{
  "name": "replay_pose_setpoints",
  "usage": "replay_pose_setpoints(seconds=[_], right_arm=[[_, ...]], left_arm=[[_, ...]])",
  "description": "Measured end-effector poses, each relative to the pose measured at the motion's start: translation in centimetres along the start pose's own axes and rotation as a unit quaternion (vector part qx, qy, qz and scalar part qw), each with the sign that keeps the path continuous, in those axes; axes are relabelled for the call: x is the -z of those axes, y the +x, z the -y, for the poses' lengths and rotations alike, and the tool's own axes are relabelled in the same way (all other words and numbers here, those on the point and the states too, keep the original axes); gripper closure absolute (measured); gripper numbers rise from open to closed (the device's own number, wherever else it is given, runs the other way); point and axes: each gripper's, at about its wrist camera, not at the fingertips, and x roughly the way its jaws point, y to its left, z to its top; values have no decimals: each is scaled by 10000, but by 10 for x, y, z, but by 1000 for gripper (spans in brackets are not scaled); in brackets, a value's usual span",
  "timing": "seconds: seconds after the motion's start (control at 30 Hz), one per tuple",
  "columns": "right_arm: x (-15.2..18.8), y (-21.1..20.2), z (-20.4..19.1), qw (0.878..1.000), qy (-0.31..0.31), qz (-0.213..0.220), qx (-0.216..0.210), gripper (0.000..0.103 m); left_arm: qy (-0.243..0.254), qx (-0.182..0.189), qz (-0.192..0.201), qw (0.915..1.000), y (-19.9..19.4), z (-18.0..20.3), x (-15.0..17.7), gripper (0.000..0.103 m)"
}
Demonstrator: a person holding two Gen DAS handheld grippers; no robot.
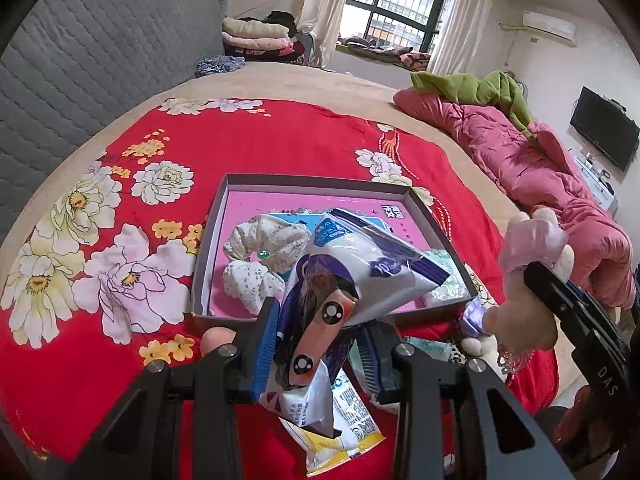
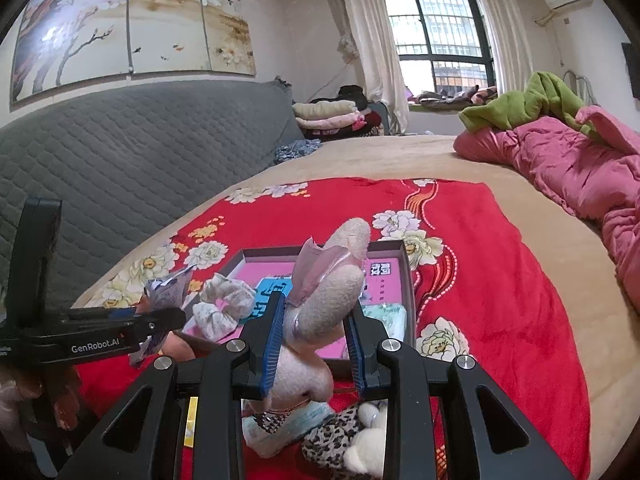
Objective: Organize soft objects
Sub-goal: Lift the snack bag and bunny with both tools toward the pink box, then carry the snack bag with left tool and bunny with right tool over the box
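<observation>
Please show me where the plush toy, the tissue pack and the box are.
plush toy (image 2: 320, 300): right wrist view, on its body.
tissue pack (image 1: 360, 256): left wrist view, on its white front.
box (image 1: 320, 180): left wrist view, on its far rim.

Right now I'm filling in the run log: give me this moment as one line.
left gripper: shut on tissue pack | right gripper: shut on plush toy | box: floral cloth bundle inside

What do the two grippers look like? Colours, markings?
Both are black handheld frames with silver bolts and ribbed blue finger pads. The left gripper reads "GenRobot.AI" in white along its side in the right wrist view. The right gripper shows white "DAS" lettering in the left wrist view. No cables or sleeves are visible.
</observation>
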Motion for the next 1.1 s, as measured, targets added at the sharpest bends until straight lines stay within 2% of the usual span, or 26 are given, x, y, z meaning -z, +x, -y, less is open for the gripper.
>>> replay_pose_setpoints(seconds=[0.67, 1.1], right_arm=[[-17, 33, 6, 9999, -41, 86, -51, 73], [-24, 65, 7, 9999, -133, 40, -33, 73]], left_arm=[[-94, -15, 9, 10000, 34, -6, -20, 65], [-221, 4, -197, 9996, 64, -13, -24, 65]])
